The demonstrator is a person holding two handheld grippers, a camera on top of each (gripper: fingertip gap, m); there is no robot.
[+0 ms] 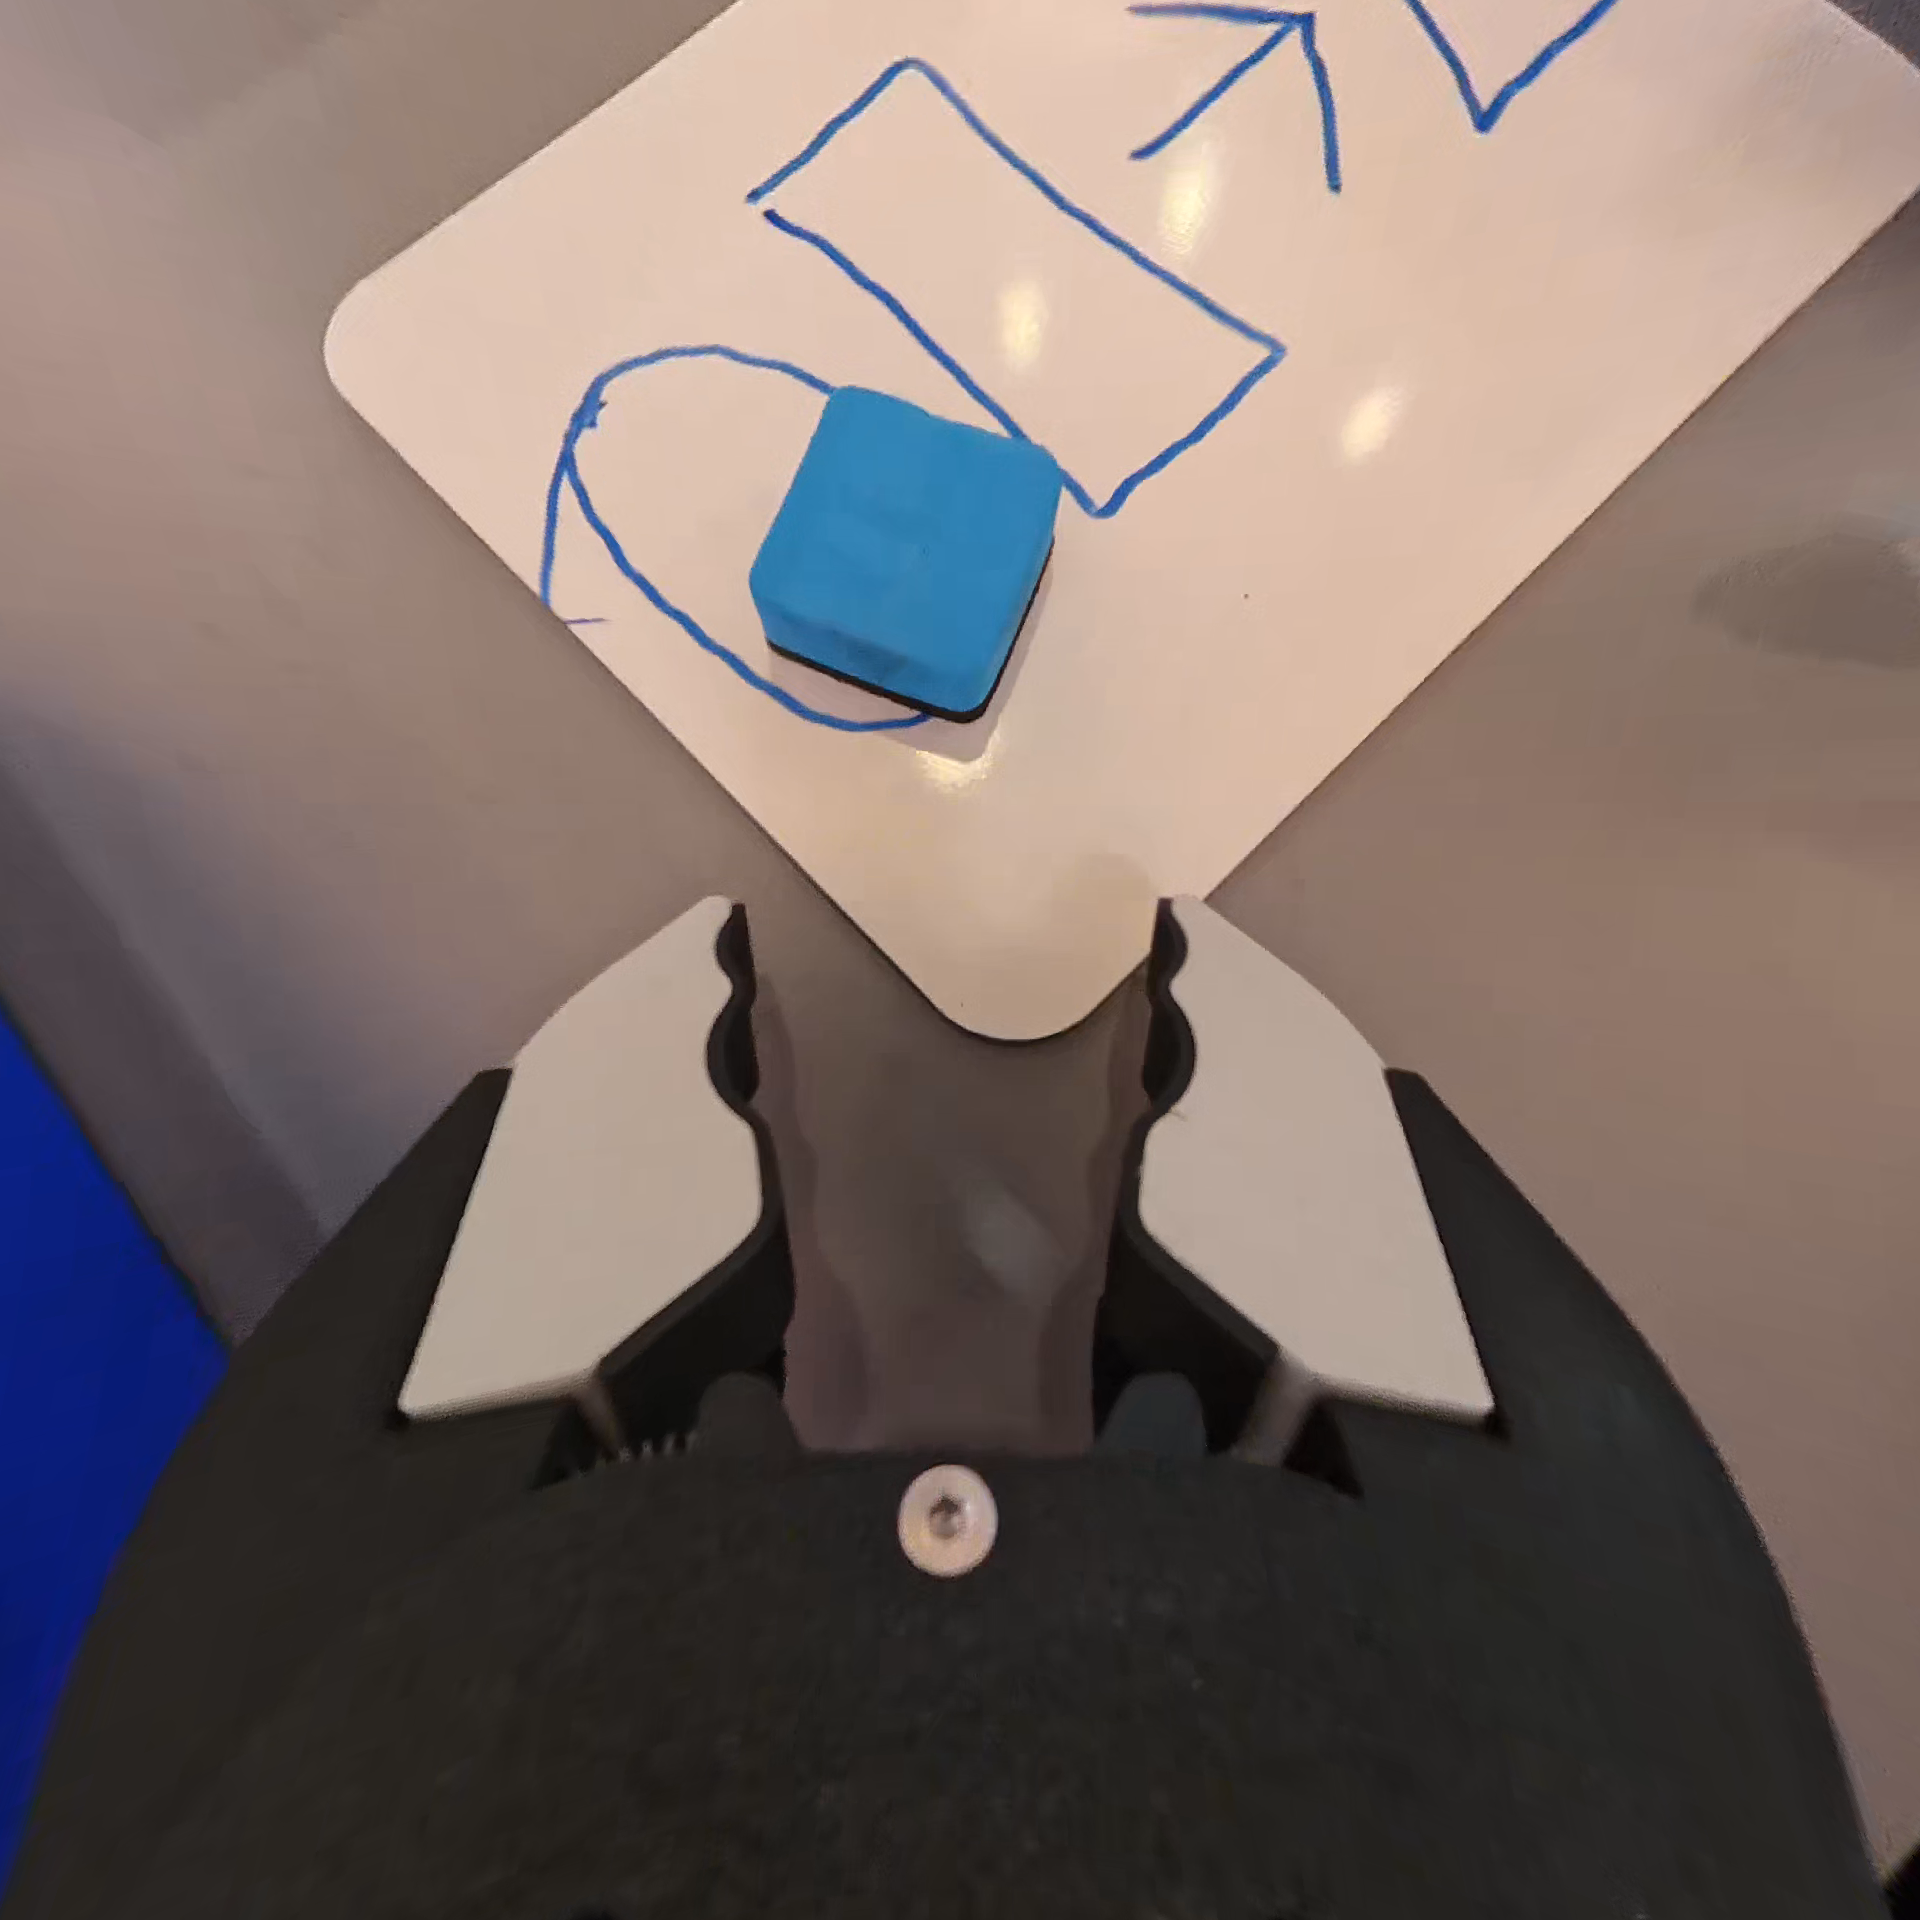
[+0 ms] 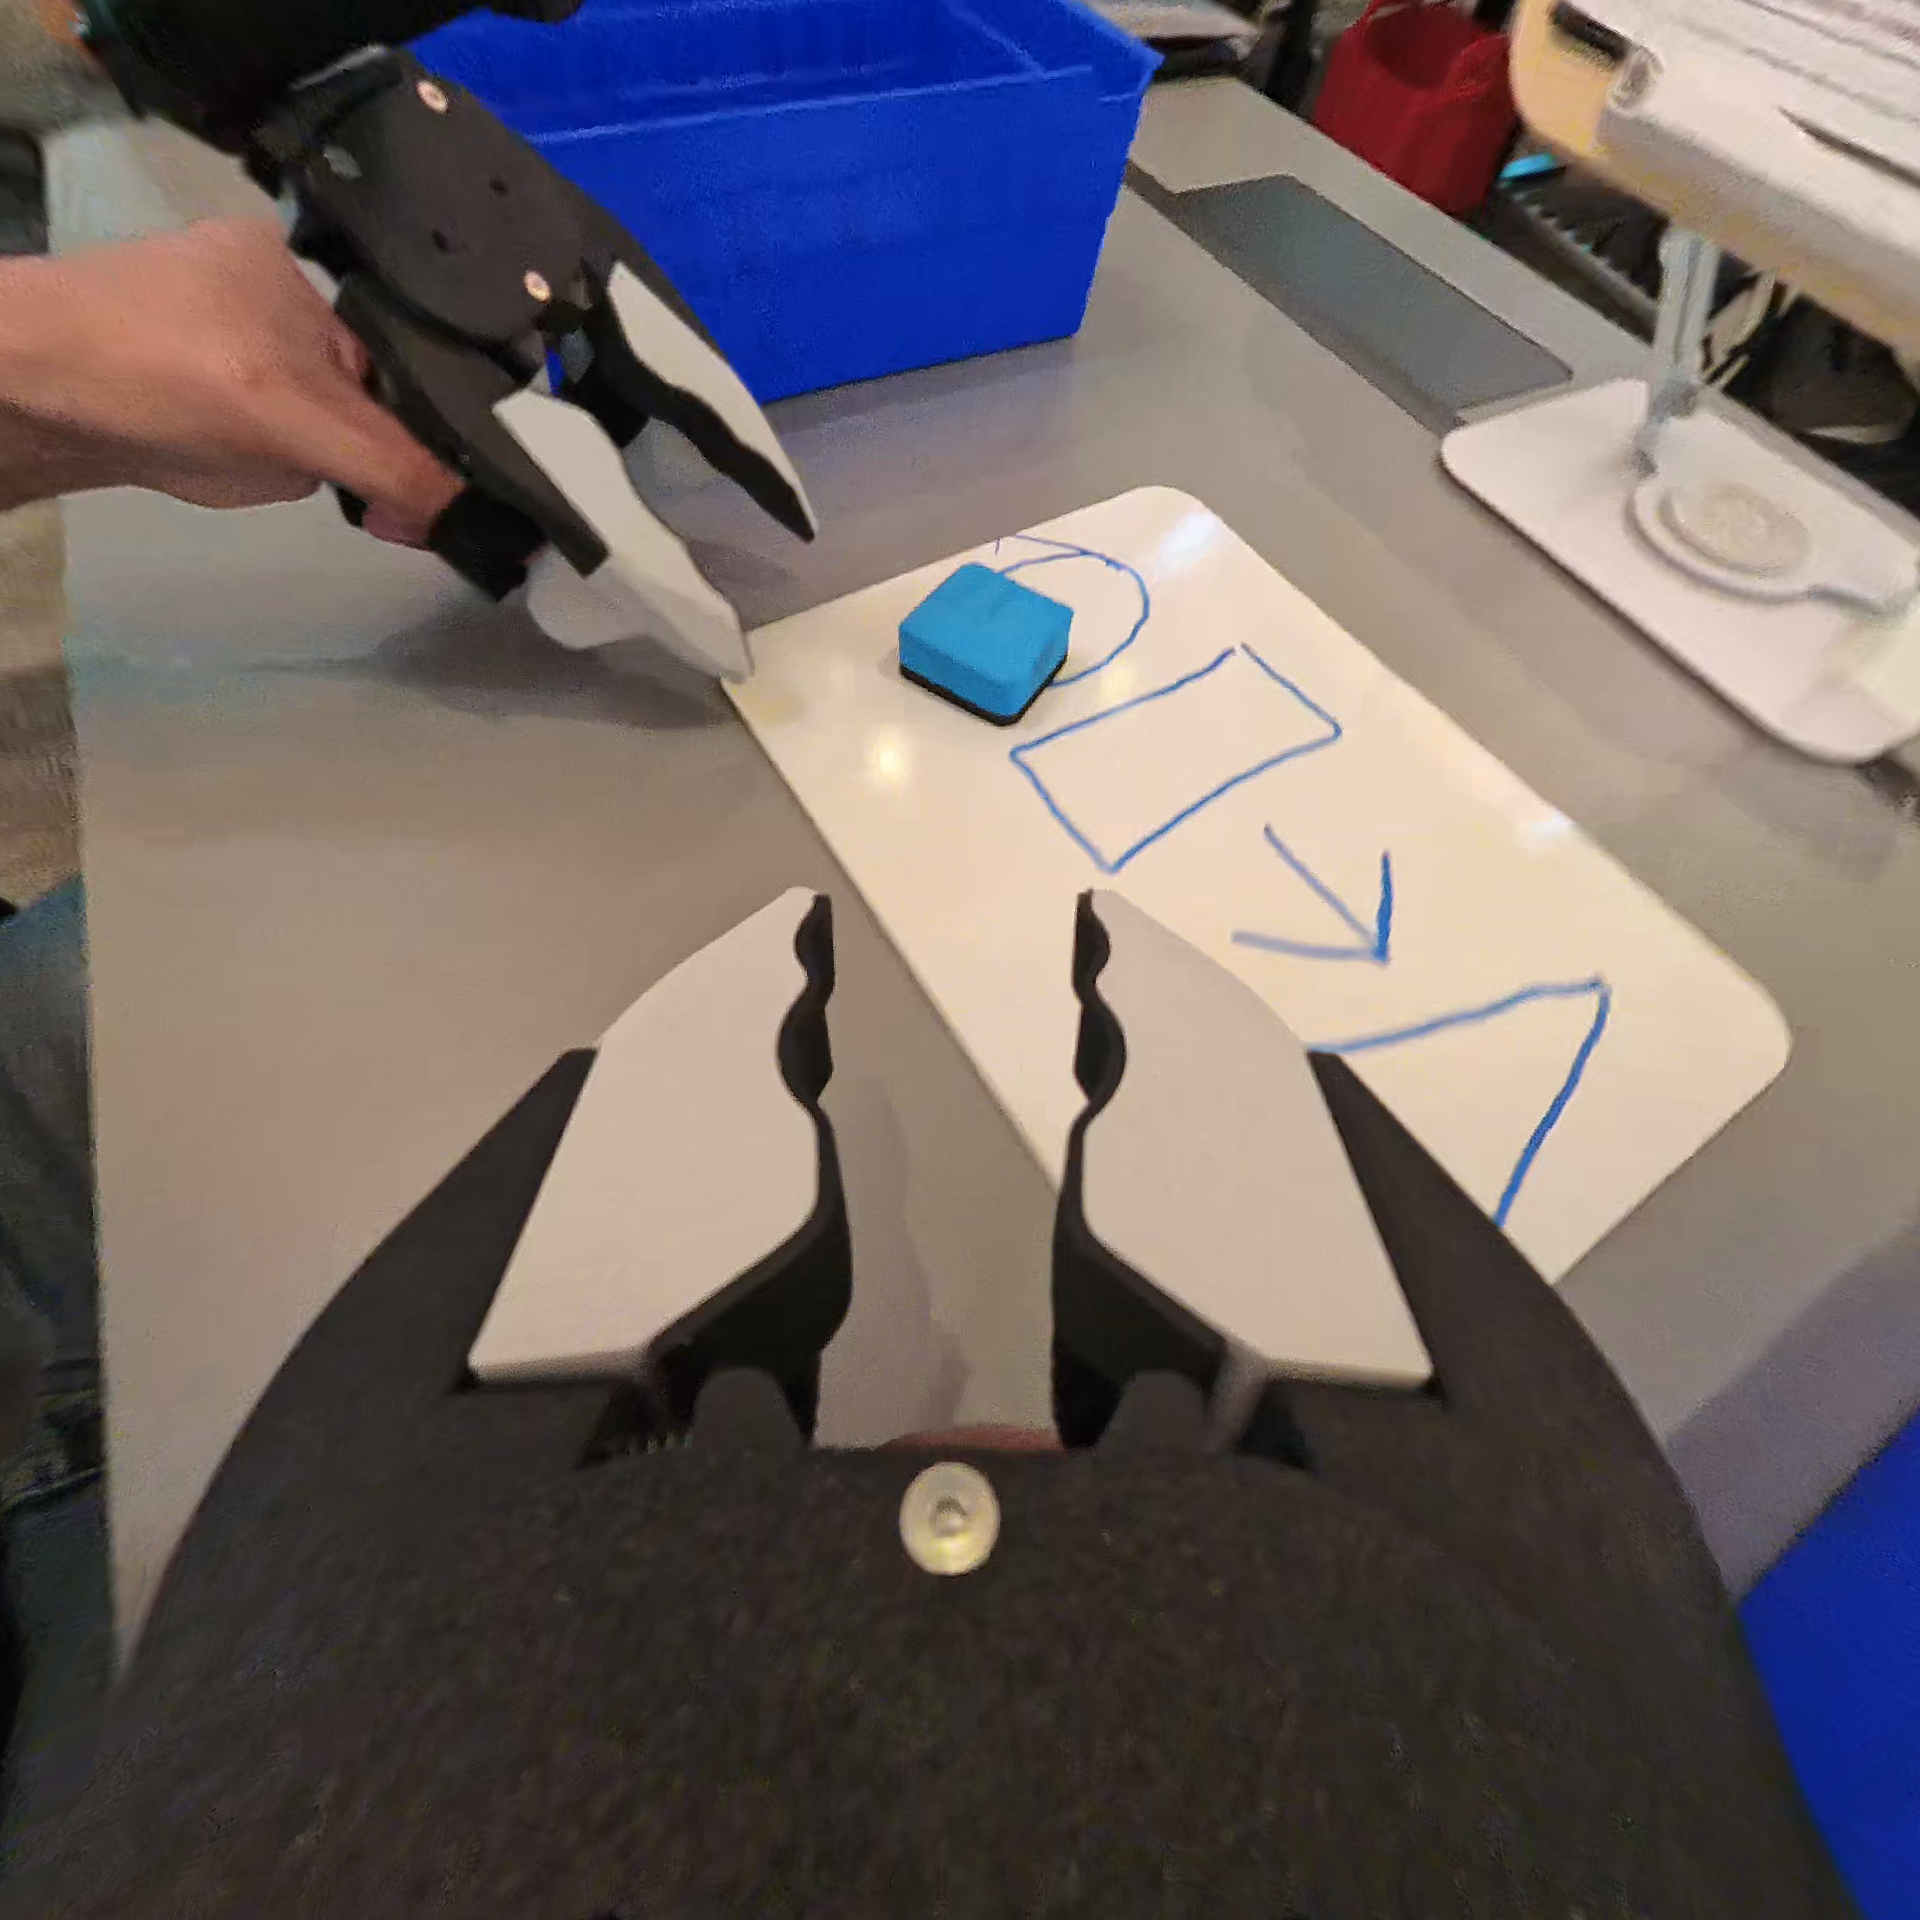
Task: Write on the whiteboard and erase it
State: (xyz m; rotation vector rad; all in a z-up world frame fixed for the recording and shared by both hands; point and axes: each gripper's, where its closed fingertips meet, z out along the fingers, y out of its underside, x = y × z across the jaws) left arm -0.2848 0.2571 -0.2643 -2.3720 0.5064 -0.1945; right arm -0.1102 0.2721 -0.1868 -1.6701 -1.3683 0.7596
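A white whiteboard [image 1: 1195,675] lies flat on the grey table, also in the right wrist view [image 2: 1299,935]. It bears blue marker drawings: an oval, a rectangle, an arrow and a triangle. A blue eraser block [image 1: 906,549] with a black base sits on the board over the oval's edge, also in the right wrist view [image 2: 985,642]. My left gripper [image 1: 948,914] is open and empty, just above the board's near corner; it also shows in the right wrist view [image 2: 774,603], held by a hand. My right gripper [image 2: 951,909] is open and empty over the board's long edge.
A blue plastic bin [image 2: 831,187] stands behind the board. A white stand with a flat base [image 2: 1683,561] sits at the right. A dark flat panel [image 2: 1351,270] is set into the table. A red object [image 2: 1413,104] is far back.
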